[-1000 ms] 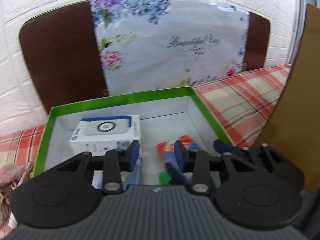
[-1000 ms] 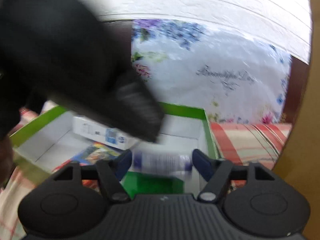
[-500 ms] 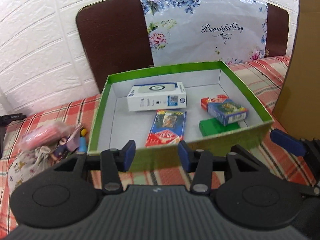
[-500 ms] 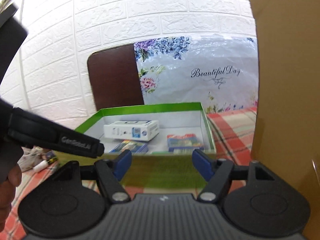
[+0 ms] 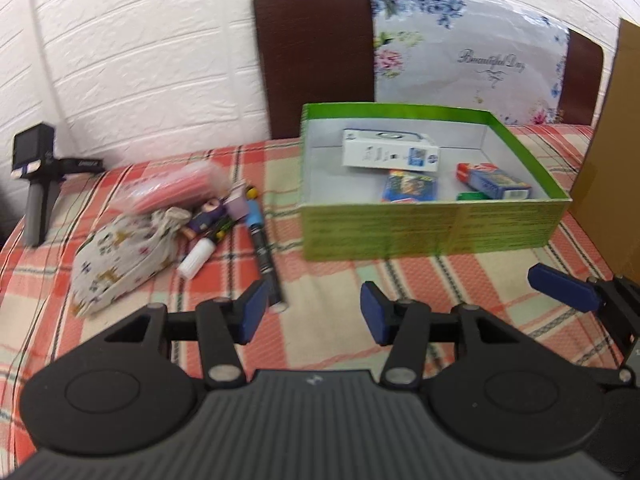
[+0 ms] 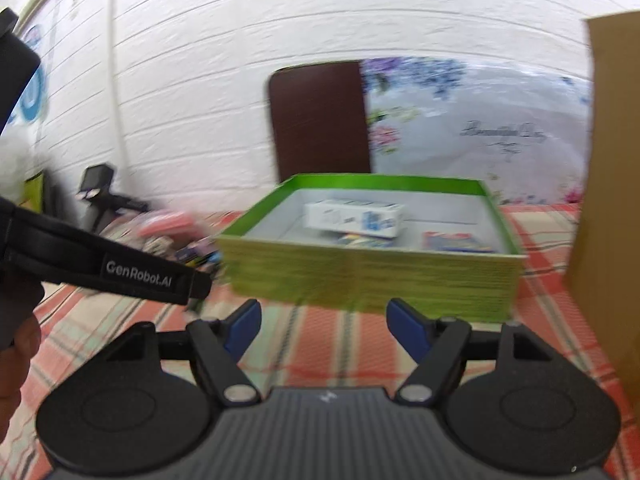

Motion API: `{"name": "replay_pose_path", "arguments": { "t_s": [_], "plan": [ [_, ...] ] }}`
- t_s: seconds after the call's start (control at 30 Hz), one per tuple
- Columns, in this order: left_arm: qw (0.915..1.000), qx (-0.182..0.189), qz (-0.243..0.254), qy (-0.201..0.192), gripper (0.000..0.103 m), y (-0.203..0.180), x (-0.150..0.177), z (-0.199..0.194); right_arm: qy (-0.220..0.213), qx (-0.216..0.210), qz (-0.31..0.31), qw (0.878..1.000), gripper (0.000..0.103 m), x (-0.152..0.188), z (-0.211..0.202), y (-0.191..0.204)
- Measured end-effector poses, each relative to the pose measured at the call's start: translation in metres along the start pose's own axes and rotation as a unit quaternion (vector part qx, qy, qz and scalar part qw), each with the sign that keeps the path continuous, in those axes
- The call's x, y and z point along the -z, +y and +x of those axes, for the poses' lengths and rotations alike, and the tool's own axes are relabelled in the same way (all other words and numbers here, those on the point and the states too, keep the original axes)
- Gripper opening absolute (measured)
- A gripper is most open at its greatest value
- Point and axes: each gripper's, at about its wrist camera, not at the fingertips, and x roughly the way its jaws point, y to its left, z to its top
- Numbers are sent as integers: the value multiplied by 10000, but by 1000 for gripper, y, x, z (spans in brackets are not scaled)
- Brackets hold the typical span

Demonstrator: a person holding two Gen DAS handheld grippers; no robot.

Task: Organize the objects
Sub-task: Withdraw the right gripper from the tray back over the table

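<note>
We have pulled both tools back from the green box (image 5: 432, 224), which a second ago filled the left wrist view from close up; now it sits well ahead of the left gripper (image 5: 312, 312) and a little to its right, on the plaid counter (image 5: 340, 280). The left jaws are opening with nothing between them. The right gripper (image 6: 324, 326) is also opening its jaws, equally empty; a second ago a small bottle-like thing showed blurred between them over the box, and it is gone from them now.

Inside the box lie a white carton (image 5: 390, 150), a flat card pack (image 5: 410, 186) and a blue and red pack (image 5: 494, 182), so we judge the last delivery done.

What is left waits ahead and to the left of the left jaws: a black marker (image 5: 266, 258) lying nearest them, a white-capped tube (image 5: 196, 260), a patterned cloth pouch (image 5: 124, 256), a pink wrapped packet (image 5: 168, 192) and a small figure (image 5: 206, 218), all touching or just beside one another. The marker looks like the next natural pick, though it lies lengthwise to the jaws, so a wrist turn will likely be needed.
</note>
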Motion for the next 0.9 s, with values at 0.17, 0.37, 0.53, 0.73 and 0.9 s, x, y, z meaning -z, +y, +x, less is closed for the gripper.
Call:
{"name": "replay_pose_path", "arguments": {
  "t_s": [0.17, 0.37, 0.53, 0.73, 0.9],
  "plan": [
    [9994, -70, -330, 125, 66, 39, 20, -4, 309, -465, -214, 9982, 75, 5, 10, 36],
    [9949, 20, -916, 420, 66, 85, 45, -4, 615, -789, -692, 9926, 75, 14, 24, 80],
    [9880, 81, -1429, 571, 66, 117, 63, -4, 805, -996, -905, 9876, 75, 17, 33, 106],
    [9805, 137, -1863, 613, 66, 146, 75, -3, 945, -1177, -1051, 9829, 75, 19, 41, 129],
    [9763, 161, -2063, 629, 66, 163, 81, -1, 1013, -1288, -1089, 9805, 75, 17, 47, 139]
  ]
}}
